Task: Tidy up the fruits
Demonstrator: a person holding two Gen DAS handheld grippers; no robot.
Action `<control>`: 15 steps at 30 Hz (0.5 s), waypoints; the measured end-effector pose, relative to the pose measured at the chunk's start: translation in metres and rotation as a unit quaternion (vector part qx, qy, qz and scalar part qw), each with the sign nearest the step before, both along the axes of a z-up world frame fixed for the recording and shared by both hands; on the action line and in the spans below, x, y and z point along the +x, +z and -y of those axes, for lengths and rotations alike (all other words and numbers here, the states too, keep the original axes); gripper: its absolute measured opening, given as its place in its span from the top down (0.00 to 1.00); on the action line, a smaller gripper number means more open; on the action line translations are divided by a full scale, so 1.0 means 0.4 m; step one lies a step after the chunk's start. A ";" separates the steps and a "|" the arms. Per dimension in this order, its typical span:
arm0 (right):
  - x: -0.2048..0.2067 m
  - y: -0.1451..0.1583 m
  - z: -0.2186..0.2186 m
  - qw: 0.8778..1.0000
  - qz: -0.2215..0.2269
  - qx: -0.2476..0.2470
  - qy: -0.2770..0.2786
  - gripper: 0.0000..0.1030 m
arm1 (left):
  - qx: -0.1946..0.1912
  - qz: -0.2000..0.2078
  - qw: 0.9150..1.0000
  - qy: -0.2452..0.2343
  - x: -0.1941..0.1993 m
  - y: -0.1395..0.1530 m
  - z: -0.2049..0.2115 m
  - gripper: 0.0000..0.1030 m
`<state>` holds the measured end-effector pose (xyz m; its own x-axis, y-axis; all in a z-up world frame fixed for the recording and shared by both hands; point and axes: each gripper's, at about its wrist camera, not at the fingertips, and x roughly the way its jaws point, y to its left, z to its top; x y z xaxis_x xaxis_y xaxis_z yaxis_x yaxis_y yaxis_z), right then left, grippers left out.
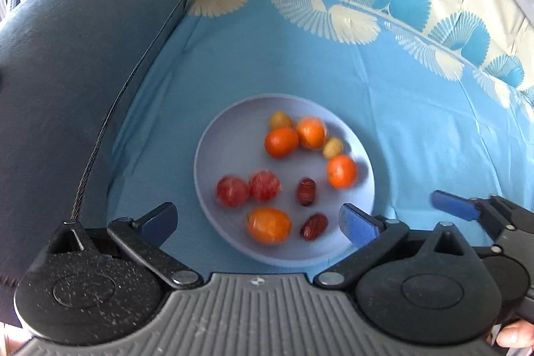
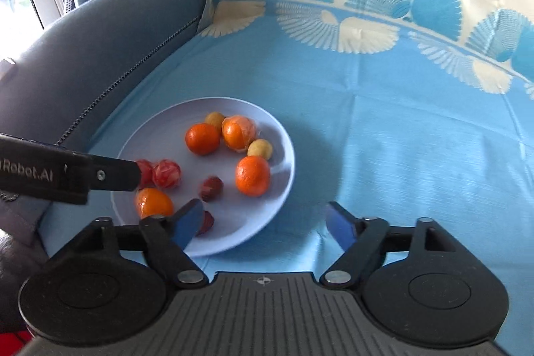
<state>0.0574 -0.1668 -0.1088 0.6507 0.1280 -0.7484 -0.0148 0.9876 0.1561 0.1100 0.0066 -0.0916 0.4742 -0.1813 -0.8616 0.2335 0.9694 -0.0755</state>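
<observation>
Blue patterned cloth [image 1: 417,109] beside grey cushion [image 1: 83,55]; fruits all mixed on lavender plate [image 1: 220,155]; left claw [image 1: 258,219] and right claw [image 2: 265,224] spread, pinching nothing; sorting stage unclear; any pick needs a gentle pinch.

Blue cloth [image 2: 383,135] with fan-patterned border, grey cushioned seat back [image 1: 83,62] along its left edge.

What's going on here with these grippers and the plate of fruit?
A person holds two grippers over a pale blue plate on a blue tablecloth. The left gripper and right gripper are both open and hold nothing. On the plate lie four orange fruits, two red ones, two small yellow ones and two dark red dates, loosely grouped by kind.
</observation>
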 end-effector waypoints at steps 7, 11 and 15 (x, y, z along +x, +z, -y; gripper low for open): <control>-0.152 0.097 -0.032 1.000 0.005 -0.004 0.000 0.08 | 0.031 -0.002 0.999 0.021 -0.105 0.085 -0.018 0.00; -0.219 0.143 -0.058 0.999 0.027 -0.015 -0.005 0.05 | 0.040 0.021 0.999 0.017 -0.176 0.130 -0.027 0.00; -0.271 0.174 -0.065 0.999 0.038 -0.025 -0.014 0.05 | 0.052 0.051 0.997 0.014 -0.239 0.172 -0.029 0.00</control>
